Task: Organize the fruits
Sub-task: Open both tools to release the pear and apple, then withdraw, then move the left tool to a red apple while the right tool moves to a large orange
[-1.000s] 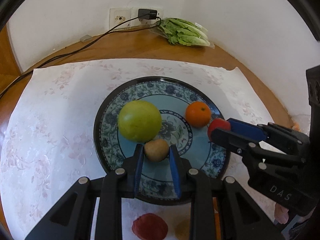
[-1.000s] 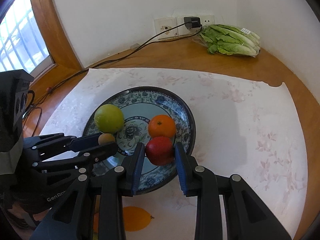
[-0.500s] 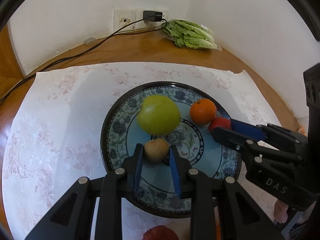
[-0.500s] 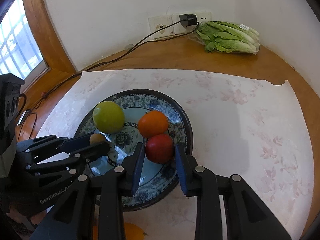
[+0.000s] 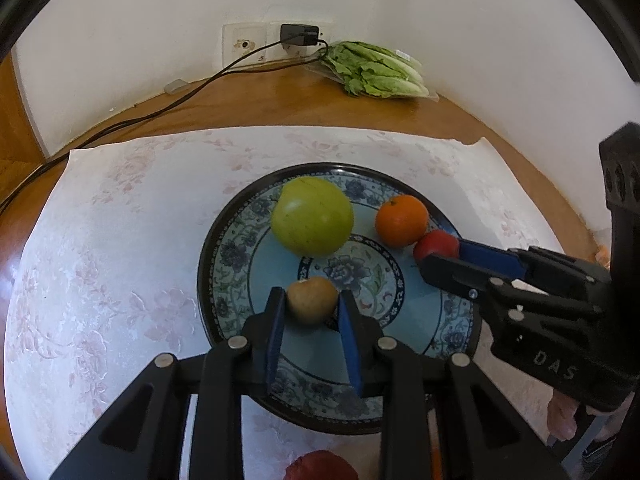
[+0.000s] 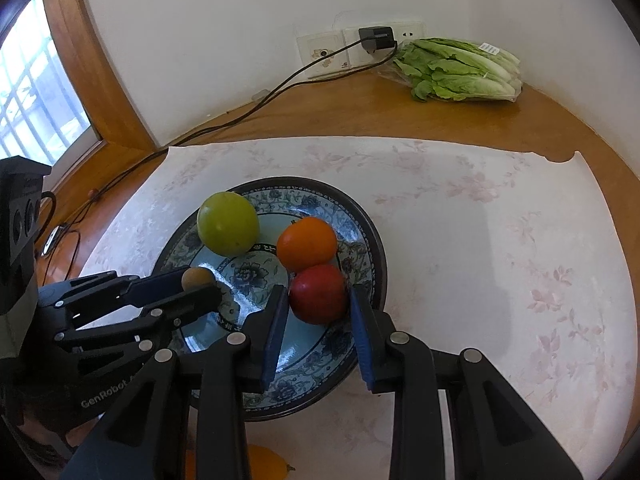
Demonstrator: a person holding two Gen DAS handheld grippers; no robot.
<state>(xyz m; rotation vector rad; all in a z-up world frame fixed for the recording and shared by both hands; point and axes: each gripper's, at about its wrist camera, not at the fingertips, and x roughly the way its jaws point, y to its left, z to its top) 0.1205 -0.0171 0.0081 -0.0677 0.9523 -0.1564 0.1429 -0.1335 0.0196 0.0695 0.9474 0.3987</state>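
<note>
A blue patterned plate (image 5: 224, 264) (image 6: 372, 248) holds a large green apple (image 5: 312, 216) (image 6: 227, 224) and an orange (image 5: 401, 221) (image 6: 306, 244). My left gripper (image 5: 312, 304) is shut on a small brown fruit (image 5: 312, 298) (image 6: 197, 278) over the plate's near part. My right gripper (image 6: 319, 300) is shut on a red fruit (image 6: 318, 294) (image 5: 436, 244) over the plate, right beside the orange.
A floral white cloth (image 5: 120, 240) covers the round wooden table. Bagged lettuce (image 6: 456, 70) lies by the back wall, below a socket with a charger (image 6: 374, 38) and cable. A red fruit (image 5: 320, 466) and a yellow fruit (image 6: 268, 462) lie at the near edge.
Both grippers have moved forward over the plate with their fruits. The red fruit now sits close against the orange; the brown fruit is further in over the plate.
</note>
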